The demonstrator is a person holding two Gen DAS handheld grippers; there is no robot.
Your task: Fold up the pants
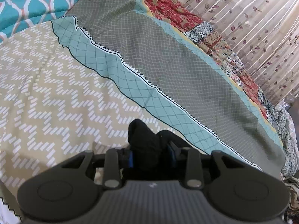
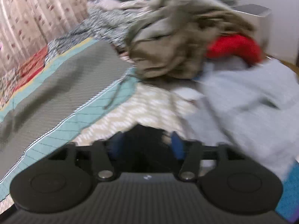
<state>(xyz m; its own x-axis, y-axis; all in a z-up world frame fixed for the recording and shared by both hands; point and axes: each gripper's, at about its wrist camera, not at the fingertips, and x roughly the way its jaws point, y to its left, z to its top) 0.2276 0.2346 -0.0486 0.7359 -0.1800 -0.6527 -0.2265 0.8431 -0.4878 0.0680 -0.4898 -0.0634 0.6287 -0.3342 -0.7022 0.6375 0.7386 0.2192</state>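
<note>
Left gripper (image 1: 152, 156): fingers narrowed onto bunched black pants (image 1: 143, 136), low centre of frame over the bed (image 1: 46, 93). Right gripper (image 2: 147, 145): fingers wider apart, same black cloth between them; grip impossible to tell through blur. Both ends equally near, cloth slung between hands.

Each gripper (image 1: 152, 157) is matte black, ribbed, with blue pads and silver screws

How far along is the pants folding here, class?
Done: nothing folded shows on the bedspread. In hand: the left gripper is clamped on black cloth; black cloth also sits between the right gripper fingers, grip unclear through blur. Left: every fold, and the clothes pile.
</note>
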